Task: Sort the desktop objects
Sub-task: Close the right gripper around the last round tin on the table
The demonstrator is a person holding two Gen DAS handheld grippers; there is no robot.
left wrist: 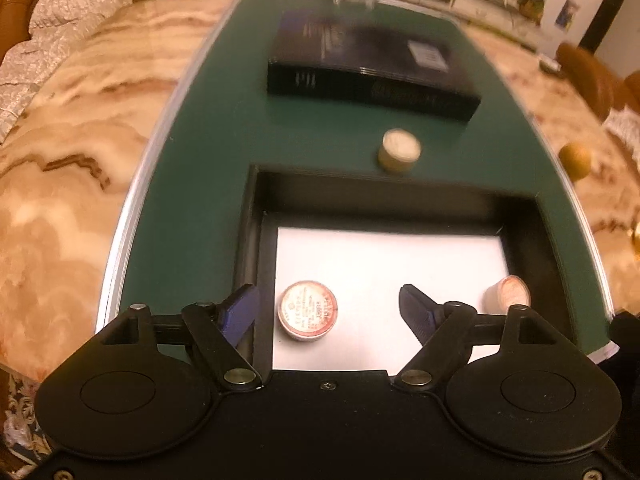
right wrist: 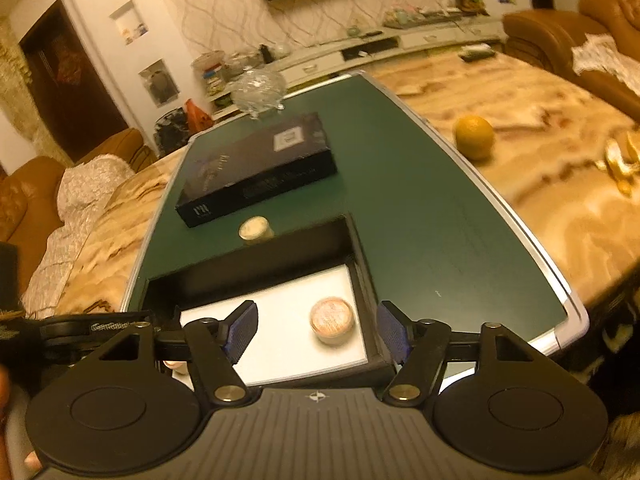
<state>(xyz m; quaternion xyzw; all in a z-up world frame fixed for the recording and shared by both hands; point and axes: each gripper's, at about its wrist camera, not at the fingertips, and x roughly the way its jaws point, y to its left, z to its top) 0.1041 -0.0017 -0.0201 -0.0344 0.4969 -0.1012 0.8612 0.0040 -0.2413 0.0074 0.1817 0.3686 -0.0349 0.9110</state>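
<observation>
Claw on my left [left wrist: 328, 312] stands spread with nothing gripped; a small round pink-labelled tin [left wrist: 307, 311] lies loose between its pads on the white liner of the black shallow tray [left wrist: 376, 192]. Right claw [right wrist: 316, 330] gapes too, empty, above a second pink tin [right wrist: 332, 320] at the tray's 3 o'clock side. Looks like the drop-off step is done for both. Left outside: a small cream round tin [left wrist: 399, 150] on the green counter mat [left wrist: 200, 160], at 12 o'clock just beyond the tray rim, near the black flat box [left wrist: 372, 68]. Next I'd need to reach over the rim and straddle it. Squat, smooth-sided, lid up.
</observation>
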